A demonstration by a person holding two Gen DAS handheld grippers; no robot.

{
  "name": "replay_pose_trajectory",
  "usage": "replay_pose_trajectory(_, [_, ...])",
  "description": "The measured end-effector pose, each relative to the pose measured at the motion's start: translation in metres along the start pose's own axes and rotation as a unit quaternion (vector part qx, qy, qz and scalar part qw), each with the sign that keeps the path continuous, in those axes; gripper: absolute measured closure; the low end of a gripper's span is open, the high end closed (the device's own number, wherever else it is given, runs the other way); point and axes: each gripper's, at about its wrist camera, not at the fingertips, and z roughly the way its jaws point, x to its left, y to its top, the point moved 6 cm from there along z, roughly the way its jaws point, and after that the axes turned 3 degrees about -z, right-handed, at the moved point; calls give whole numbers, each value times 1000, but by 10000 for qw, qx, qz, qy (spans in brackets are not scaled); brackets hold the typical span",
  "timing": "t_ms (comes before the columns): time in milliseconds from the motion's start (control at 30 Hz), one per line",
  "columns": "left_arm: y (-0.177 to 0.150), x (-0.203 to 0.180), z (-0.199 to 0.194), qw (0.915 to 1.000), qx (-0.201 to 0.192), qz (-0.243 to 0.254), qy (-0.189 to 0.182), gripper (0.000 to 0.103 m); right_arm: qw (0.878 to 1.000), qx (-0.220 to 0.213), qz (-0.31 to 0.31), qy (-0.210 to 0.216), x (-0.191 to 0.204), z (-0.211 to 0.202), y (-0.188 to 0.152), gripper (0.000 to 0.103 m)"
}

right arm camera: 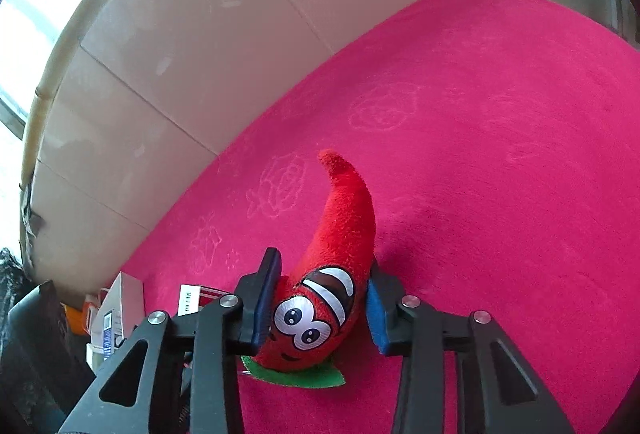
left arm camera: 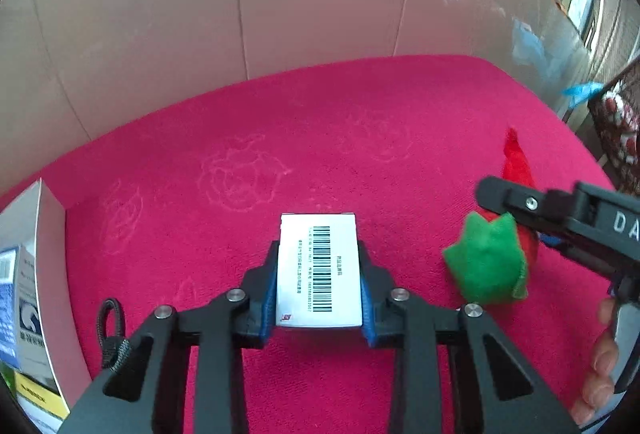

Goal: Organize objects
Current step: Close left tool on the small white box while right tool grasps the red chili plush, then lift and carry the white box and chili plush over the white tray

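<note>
Left tongs (left arm camera: 320, 274) clamp white barcoded box (left arm camera: 318, 266); right tongs (right arm camera: 320, 298) grip red plush chilli (right arm camera: 336, 258), green-capped, cartoon face

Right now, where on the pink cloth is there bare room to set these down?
The pink cloth is bare from the plush chili back to the tiled wall. Crowded: left edge by the cartons, and the near strip around the barcoded box.

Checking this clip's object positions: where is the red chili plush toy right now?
The red chili plush toy lies on the pink cloth, between the pads of the right gripper; in the left wrist view it sits right of the white barcoded box.
</note>
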Motion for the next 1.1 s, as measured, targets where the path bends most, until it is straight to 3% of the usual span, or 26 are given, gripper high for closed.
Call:
replay_pose_trajectory(267, [-11, -9, -39, 9992, -376, -83, -138, 72, 9994, -336, 93, -1, -8, -41, -13, 62])
replay_pose_trajectory(467, [-27, -26, -95, 9959, -901, 68, 70, 72, 9953, -935, -146, -187, 0, -86, -30, 62])
replay_pose_trajectory(667, [-42, -31, -135, 9910, -1274, 284, 289, 72, 9920, -1183, -437, -91, 23, -118, -48, 62])
replay_pose_trajectory(1100, [-52, -16, -198, 9833, -1792, 182, 271, 72, 9843, -1417, -1054, -12, 67, -160, -72, 61])
